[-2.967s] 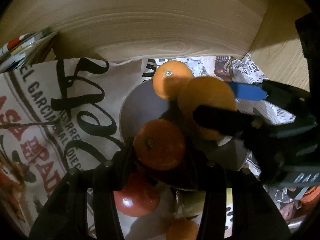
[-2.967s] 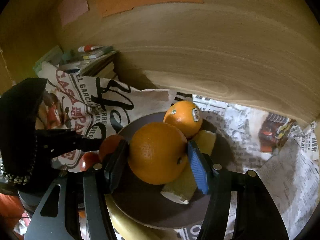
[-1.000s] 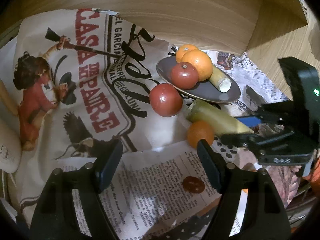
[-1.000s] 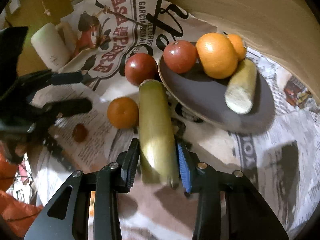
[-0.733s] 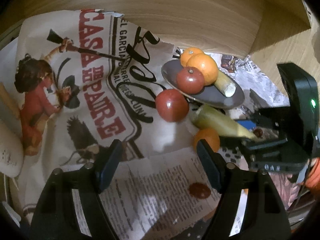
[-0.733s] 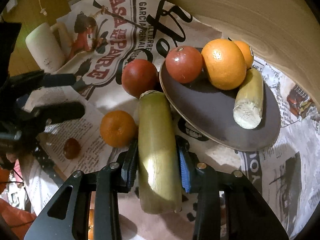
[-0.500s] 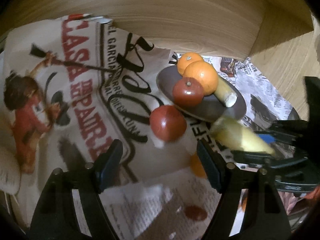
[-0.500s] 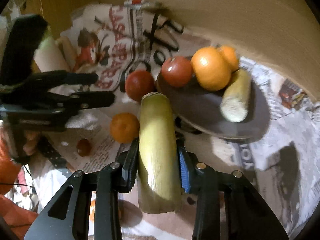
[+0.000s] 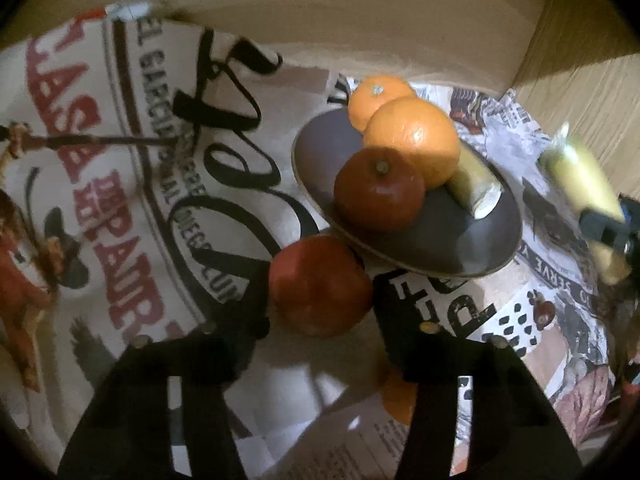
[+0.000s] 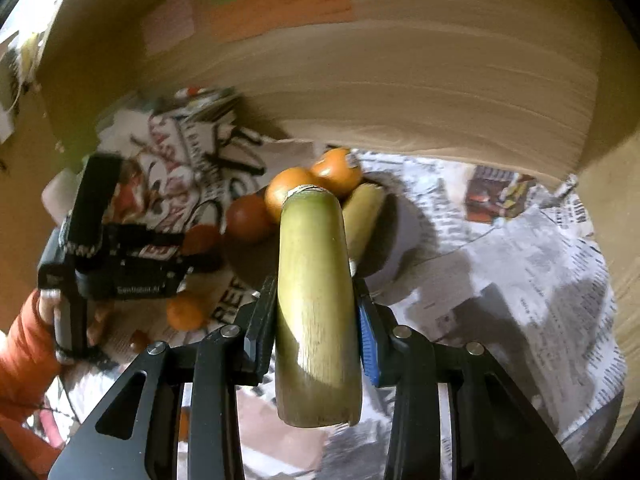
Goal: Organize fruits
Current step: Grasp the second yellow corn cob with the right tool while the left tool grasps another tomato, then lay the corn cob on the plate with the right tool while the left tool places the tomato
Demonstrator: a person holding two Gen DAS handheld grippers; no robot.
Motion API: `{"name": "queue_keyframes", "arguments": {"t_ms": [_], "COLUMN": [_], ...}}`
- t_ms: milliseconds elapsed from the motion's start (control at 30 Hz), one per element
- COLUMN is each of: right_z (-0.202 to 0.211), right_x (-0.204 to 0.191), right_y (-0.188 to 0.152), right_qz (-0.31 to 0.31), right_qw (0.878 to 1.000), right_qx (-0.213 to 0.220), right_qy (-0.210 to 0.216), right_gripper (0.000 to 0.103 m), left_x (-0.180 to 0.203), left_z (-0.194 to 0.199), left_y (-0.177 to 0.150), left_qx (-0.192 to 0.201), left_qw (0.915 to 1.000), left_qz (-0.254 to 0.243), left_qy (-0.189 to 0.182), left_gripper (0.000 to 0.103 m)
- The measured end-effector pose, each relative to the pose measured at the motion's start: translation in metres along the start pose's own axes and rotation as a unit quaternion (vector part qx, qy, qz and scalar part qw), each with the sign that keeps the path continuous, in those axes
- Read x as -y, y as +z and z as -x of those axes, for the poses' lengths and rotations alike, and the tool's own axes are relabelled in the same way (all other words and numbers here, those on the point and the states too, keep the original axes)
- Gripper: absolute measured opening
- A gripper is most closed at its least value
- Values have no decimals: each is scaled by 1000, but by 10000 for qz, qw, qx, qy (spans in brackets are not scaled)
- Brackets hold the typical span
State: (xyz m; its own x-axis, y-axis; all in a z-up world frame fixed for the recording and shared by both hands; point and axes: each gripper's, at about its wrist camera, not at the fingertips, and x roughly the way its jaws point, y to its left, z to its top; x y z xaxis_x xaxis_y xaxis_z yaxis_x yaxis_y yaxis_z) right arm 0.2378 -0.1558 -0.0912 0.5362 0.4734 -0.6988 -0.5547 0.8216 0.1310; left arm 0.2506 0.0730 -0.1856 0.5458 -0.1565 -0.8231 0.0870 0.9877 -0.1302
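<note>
A yellow-green cane stalk is showing beside a blue gripper pad. Two bright oranges and a dark red apple are sitting on a dark grey-brown plate, over black-and-red printed newspaper.

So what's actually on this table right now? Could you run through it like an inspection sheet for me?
Surface: newspaper sheets cover the table.
Job's things: a dark plate holds two oranges, a red fruit and a short pale stalk piece. A second red fruit sits on the paper beside the plate; a small orange lies apart.
Clutter: a small dark bit on the paper.
Grippers: left hand-held gripper is open, straddling the second red fruit; right hand-held gripper is shut on a long green stalk, raised near the plate.
Cables: nothing seen.
Surroundings: wooden wall with coloured paper notes.
</note>
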Motion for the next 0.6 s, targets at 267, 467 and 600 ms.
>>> {"name": "queue_keyframes", "arguments": {"t_ms": [267, 467, 600], "right_z": [-4, -6, -13], "right_x": [21, 30, 32], "right_y": [9, 18, 25], "right_qz": [-223, -311, -379], "right_qw": [9996, 9991, 9987], "right_qx": [119, 191, 190], "right_qy": [-119, -210, -273], "right_gripper": [33, 33, 33], "left_x": [-1, 15, 37], "left_z": [20, 51, 54], "left_y": [-4, 0, 8], "left_qx": [218, 543, 597], "left_qw": [9997, 9983, 9971], "left_qz": [78, -6, -207], "left_qy": [-16, -222, -421], "left_gripper": [49, 49, 49]}}
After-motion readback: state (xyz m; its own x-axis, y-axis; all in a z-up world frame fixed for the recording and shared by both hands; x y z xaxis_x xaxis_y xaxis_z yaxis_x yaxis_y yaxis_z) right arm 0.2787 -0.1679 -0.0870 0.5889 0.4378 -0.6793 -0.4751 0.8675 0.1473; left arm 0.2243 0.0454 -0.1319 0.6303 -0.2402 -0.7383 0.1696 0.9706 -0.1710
